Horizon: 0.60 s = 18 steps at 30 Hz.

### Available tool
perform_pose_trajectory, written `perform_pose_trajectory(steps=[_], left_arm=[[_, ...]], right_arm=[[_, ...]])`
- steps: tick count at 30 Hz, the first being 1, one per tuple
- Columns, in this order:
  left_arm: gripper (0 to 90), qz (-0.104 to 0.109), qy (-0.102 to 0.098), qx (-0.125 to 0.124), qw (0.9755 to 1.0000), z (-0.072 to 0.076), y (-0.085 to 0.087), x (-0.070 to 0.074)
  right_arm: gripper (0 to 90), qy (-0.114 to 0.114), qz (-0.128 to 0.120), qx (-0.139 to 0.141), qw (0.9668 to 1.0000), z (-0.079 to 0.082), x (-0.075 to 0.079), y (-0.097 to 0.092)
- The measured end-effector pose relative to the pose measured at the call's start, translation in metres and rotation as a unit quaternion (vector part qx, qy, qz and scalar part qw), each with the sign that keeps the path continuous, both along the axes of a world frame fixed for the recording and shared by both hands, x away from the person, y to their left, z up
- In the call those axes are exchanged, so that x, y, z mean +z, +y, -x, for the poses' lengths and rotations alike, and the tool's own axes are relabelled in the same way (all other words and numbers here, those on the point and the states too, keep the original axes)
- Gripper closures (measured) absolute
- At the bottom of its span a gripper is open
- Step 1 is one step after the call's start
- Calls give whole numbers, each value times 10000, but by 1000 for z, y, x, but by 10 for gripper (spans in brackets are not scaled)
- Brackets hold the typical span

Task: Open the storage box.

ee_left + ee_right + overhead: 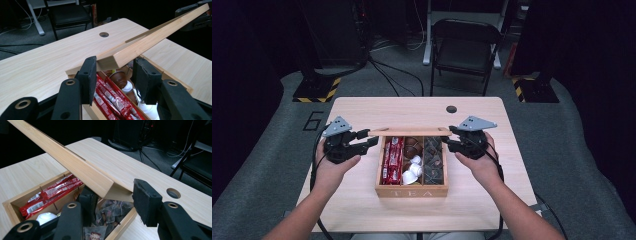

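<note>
Work in hand: lifted the wooden lid point(409, 132) off the tea box point(412, 190), one end in each gripper.
Lid place: sat across the middle of the high view, over the far edge of the box; ran from lower middle up to the upper right in the left gripper view point(150, 40), and from the upper left down to the middle in the right gripper view point(75, 167).
Left gripper point(371, 142): at the middle left of the high view, jaws part way shut with the lid's end between them; in its own view one pad touched the lid, the other looked a bit off, so could not tell how tight.
Right gripper point(451, 140): at the middle right of the high view, lid's other end between its jaws; right pad looked clear of the wood, so likely a loose hold.
Box place: middle of the table point(362, 107), open on top.
Inside the box: red packets point(393, 159) on the left, brown and white pods point(414, 162) in the middle, dark tea bags point(433, 160) on the right.
Could go wrong: lid could slip out of the right jaws and drop on the pods, because of the loose hold.
Could go wrong: lid could tip or twist if one hand went up faster than the other.
Could go wrong: lid edge could catch the box and drag it on the table.
</note>
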<state>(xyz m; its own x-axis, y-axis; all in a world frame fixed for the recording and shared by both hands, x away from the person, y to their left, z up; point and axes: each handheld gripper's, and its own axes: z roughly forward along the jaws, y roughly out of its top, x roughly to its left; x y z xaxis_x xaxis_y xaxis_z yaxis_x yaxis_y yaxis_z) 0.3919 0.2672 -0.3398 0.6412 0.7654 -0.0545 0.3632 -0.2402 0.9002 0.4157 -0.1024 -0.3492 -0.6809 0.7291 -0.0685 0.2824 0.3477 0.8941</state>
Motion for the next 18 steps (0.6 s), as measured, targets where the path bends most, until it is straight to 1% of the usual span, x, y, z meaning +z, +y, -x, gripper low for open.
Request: perform_pose_trajectory(steps=[2, 3, 4, 7, 8, 9, 12, 13, 15, 16, 18], left_arm=[[543, -125, -13, 46, 9999, -6, -1, -2], [543, -125, -13, 46, 9999, -6, -1, -2], [544, -202, -11, 62, 9998, -11, -3, -3], [545, -286, -16, 108, 9995, -17, -6, -6], [545, -290, -17, 133, 9995, -19, -7, -6], [547, -341, -21, 152, 9993, -22, -8, -7], [556, -320, -35, 176, 9993, -25, -9, -7], [556, -334, -44, 198, 9992, -27, -9, -7], [559, -319, -68, 226, 9992, -30, -10, -8], [559, -357, -115, 240, 9990, -31, -11, -7], [564, -375, -138, 242, 9989, -32, -11, -7]], right_arm=[[548, 49, -69, -31, 10000, -3, 2, 0], [548, 41, -58, -26, 10000, -3, 3, 0], [549, 27, -50, -19, 10000, -5, 4, 0], [550, 68, -77, -22, 9999, -6, 5, 0], [550, 61, -75, -36, 9999, -7, 5, 0], [550, 26, -58, -10, 10000, -8, 6, 0], [550, 32, -76, -21, 10000, -9, 7, 0], [550, 76, -104, -37, 9999, -9, 7, 0], [552, 56, -108, -26, 9999, -11, 8, 0], [553, 66, -115, -44, 9999, -11, 9, 0], [554, 53, -112, -34, 9999, -13, 10, 0]])
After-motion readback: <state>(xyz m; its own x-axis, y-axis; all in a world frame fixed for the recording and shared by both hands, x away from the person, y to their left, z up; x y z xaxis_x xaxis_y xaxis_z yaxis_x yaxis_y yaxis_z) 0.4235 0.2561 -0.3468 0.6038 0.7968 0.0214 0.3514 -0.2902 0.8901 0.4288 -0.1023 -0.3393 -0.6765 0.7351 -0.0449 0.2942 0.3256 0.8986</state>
